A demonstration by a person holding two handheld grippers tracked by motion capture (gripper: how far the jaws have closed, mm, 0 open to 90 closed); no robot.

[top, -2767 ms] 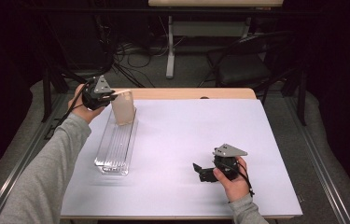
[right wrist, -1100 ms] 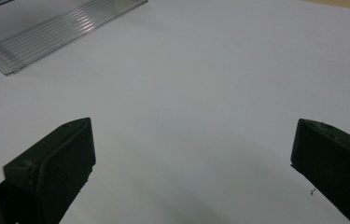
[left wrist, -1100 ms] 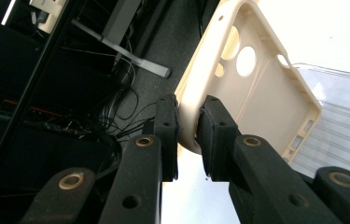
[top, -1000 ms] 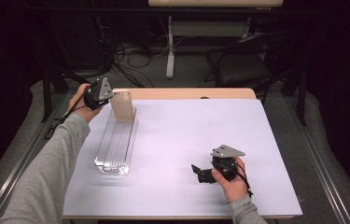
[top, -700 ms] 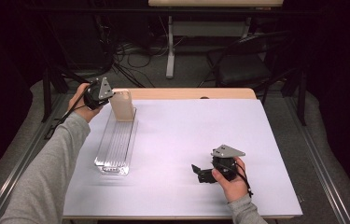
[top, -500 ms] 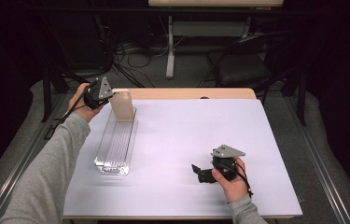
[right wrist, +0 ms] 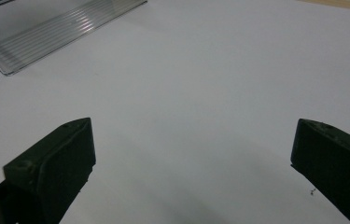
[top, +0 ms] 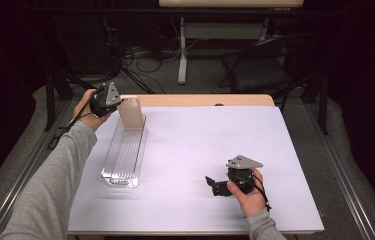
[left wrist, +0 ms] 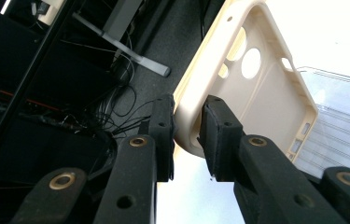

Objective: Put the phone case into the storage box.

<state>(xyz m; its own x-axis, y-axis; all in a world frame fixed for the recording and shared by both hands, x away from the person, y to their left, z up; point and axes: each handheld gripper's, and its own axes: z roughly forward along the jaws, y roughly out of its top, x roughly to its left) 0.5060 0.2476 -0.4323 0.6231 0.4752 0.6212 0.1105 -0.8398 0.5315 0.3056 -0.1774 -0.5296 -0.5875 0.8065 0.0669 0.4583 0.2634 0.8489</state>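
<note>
I have the left gripper [top: 116, 103] at the far left corner of the desk [top: 215, 150], and its 2 jaws are pinched on the rim of a beige phone case [top: 130, 113]. In the left gripper view the pads [left wrist: 163, 135] sit on either side of the case's [left wrist: 256, 88] edge, one on the outer face and one on the inner; they have just eased apart a little, with the edge between them and in contact as far as I can tell. The case stands upright at the far end of the clear ribbed tray [top: 125, 155], which lies lengthwise along the left side of the desk. Whether its bottom edge rests in the tray I cannot tell.

My right gripper [top: 214, 183] rests low over the white desk surface near the front right, well apart from the tray [right wrist: 46, 28]. Its jaws stand wide apart with nothing between them.
</note>
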